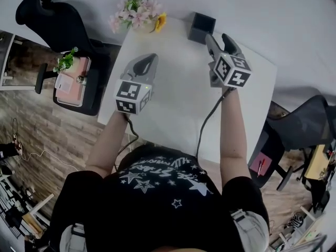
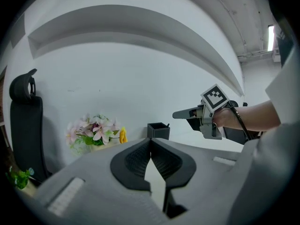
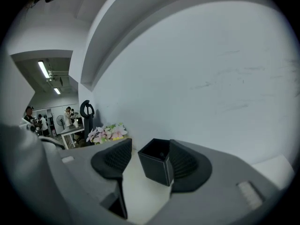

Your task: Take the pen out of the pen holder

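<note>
Left gripper [image 1: 149,61] jaws together, right gripper [image 1: 218,38] jaws apart

Found even, diffuse indoor light across all three views, with only faint shadows on the white table [image 1: 178,88]. Noted ceiling strip lights [image 3: 45,70] glowing far left in the right gripper view, without glare. Recorded strong fisheye bending, black vignetted corners and slight softness in the nearest foreground.
</note>
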Motion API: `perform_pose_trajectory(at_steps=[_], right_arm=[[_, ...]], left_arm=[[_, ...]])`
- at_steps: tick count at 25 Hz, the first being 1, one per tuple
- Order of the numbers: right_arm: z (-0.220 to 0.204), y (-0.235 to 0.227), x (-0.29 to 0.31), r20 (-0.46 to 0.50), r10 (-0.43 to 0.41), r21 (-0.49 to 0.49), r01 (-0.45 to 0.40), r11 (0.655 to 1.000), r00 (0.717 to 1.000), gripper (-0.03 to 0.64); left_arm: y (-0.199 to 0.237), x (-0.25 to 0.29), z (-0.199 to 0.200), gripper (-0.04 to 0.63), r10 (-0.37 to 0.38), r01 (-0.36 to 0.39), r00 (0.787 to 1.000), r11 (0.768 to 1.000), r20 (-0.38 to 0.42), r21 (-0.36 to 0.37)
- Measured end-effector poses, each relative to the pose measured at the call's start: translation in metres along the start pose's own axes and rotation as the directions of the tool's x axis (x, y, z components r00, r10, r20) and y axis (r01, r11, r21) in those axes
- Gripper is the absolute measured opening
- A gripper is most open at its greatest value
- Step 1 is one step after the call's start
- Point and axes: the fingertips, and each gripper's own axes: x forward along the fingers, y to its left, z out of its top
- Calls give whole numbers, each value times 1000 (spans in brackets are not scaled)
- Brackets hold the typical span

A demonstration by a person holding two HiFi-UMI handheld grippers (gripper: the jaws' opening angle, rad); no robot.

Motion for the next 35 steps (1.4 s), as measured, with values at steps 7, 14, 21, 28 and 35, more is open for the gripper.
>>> perform_pose_trajectory(at_steps=[7,14,21,28,35], right_arm=[[-21,-5,40,-74,6,-27,-8,1000,997,183],[-36,-13,55,-109,-41,-53,35,998,993,144],[-37,-20,60,-124,-98,-137,81,987,987,103],[-39,-14,62,-132,-126,-177,101,979,983,43],[-29,-14,56,-110,-140,-164,121,979,984,38]], left_arm=[[15,9,-8,11,25,-25,999,1000,-23,-6],[22,9,-20,11,44,-45,998,999,-55,-16],[17,11,-30,11,32,-35,997,999,-76,-41],[15,9,-30,11,31,-35,997,998,-76,-48],[18,-4,-28,11,47,-50,997,998,-59,-48]])
